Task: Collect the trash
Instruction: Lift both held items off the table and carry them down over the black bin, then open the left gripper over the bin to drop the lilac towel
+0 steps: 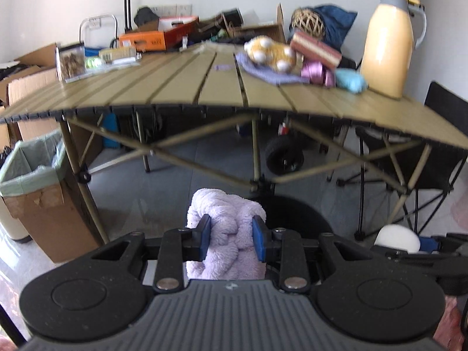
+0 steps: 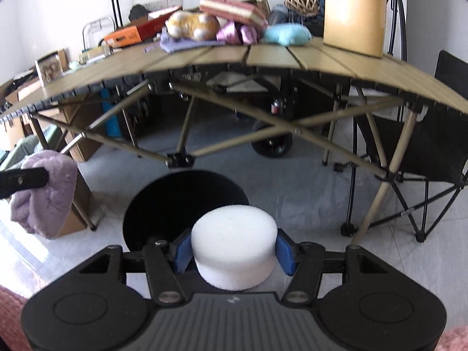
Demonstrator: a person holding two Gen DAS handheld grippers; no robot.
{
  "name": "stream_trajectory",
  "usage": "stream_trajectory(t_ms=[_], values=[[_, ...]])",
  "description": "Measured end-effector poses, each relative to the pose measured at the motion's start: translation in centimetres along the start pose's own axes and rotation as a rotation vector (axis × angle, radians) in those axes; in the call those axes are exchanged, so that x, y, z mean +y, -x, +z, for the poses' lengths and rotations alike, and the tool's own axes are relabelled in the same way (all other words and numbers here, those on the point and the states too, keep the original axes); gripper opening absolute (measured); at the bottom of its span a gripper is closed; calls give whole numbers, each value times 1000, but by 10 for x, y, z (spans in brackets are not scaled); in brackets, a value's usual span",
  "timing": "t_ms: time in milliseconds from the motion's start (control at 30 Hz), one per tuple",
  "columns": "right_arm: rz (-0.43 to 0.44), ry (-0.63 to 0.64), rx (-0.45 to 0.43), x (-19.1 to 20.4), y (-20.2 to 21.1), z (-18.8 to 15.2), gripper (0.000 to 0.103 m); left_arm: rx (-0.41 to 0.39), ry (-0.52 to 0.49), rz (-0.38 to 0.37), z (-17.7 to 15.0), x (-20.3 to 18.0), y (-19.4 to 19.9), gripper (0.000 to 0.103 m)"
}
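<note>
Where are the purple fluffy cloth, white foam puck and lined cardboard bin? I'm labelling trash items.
purple fluffy cloth [image 1: 226, 234], left wrist view, middle fold.
white foam puck [image 2: 234, 228], right wrist view, top face.
lined cardboard bin [image 1: 44, 213], left wrist view, front wall.

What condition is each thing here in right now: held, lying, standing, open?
Left tongs: shut on the purple fluffy cloth.
Right tongs: shut on the white foam puck.
Black bin: open, on the floor under the puck.
Lined cardboard box: open, beside the table.
Yellow jug: upright on the table.
Plush toy: lying on the table.
</note>
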State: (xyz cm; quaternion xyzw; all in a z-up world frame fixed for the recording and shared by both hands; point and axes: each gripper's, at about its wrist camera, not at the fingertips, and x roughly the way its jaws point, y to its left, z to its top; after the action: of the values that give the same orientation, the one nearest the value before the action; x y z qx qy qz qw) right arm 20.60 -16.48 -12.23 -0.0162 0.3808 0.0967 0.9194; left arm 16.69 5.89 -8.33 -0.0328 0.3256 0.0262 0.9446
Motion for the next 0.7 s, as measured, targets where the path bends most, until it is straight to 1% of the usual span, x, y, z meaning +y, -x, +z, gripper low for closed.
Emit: stream_trajectory(t_ms=[333, 500, 700], values=[[-20, -22, 120, -13, -30, -17, 57, 169, 19, 15, -24, 14, -37, 30], [-20, -47, 169, -17, -43, -20, 57, 229, 24, 21, -28, 17, -54, 30], [-15, -58, 199, -18, -54, -20, 57, 290, 19, 35, -30, 16, -70, 30]])
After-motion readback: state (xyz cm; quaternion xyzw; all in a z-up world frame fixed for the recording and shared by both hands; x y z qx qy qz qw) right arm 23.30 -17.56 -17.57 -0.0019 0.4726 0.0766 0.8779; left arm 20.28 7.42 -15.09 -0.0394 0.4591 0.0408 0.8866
